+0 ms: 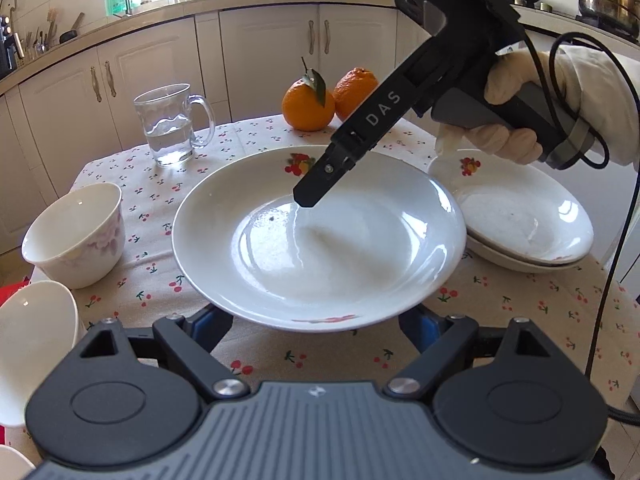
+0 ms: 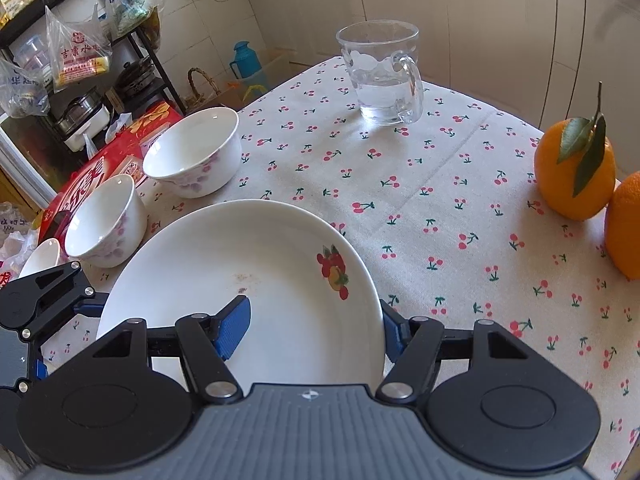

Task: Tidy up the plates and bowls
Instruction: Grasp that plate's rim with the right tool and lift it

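Plate (image 2: 248, 264), one: right gripper (image 2: 316, 332) clamping its rim, left gripper (image 1: 316, 320) straddling it, grip unclear.
I keep it level, lowering onto stacked plates (image 1: 528, 224).

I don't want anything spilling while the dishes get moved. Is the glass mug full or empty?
Partly full. The glass mug stands upright on the tablecloth, with a clear water line low inside it, well under the rim.

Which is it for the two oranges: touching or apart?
Touching. The right wrist view shows the leafy orange pressed against the other orange, no gap between them.
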Motion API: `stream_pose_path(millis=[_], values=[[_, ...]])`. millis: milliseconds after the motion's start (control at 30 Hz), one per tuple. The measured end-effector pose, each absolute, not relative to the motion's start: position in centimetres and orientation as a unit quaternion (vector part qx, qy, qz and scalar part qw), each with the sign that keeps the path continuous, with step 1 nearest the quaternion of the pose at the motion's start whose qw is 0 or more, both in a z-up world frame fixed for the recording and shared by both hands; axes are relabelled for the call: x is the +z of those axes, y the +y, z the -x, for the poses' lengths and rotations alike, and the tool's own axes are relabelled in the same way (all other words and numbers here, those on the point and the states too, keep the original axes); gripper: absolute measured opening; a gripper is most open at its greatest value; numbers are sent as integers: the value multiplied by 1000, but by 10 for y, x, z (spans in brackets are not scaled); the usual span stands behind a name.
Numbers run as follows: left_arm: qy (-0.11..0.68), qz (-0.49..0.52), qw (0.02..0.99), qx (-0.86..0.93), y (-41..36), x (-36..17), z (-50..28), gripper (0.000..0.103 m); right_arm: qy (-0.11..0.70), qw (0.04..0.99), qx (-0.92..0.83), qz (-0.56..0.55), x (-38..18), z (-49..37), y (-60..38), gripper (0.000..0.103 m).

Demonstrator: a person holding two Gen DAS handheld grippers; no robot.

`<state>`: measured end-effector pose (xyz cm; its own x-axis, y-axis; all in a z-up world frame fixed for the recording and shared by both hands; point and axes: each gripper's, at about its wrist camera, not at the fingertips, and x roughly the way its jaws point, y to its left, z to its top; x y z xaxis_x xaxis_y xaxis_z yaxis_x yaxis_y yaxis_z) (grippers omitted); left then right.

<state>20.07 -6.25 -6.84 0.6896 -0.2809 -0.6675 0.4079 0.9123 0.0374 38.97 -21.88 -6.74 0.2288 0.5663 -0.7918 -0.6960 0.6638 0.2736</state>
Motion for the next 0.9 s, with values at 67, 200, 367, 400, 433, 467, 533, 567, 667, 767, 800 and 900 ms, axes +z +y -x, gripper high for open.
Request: stream_pose_path(millis=[67,200,367,400,433,467,533,567,667,767,800,900], values=[[343,-97,914,-194,-66,-64,-195,89,471,783,401,65,-64,-382,-224,72],[338,-107,912,-206,-72,-56,-184,89,465,790,395,56,-55,-365,-237,72],[334,-112,908,-227,-82,-49,-173,89,460,800,383,47,-44,-344,-255,72],[334,-114,907,-232,-84,-48,-171,89,459,802,379,46,-42,-340,-258,72],[333,-116,905,-238,-87,-47,-169,89,458,804,376,44,-40,-336,-263,72],[332,-118,904,-243,-89,-46,-168,89,457,806,373,43,-39,-332,-266,72],[331,-121,901,-254,-95,-44,-165,89,455,811,365,37,-36,-323,-276,72],[330,-122,899,-260,-98,-43,-164,89,455,814,361,34,-35,-319,-281,72],[331,-127,893,-278,-107,-43,-162,89,454,821,346,27,-33,-309,-295,72],[332,-132,886,-297,-117,-45,-162,89,453,827,331,17,-33,-298,-312,72],[333,-133,883,-303,-120,-46,-163,89,454,829,326,14,-34,-295,-318,72],[334,-135,876,-320,-130,-47,-165,89,456,834,310,6,-36,-287,-332,72]])
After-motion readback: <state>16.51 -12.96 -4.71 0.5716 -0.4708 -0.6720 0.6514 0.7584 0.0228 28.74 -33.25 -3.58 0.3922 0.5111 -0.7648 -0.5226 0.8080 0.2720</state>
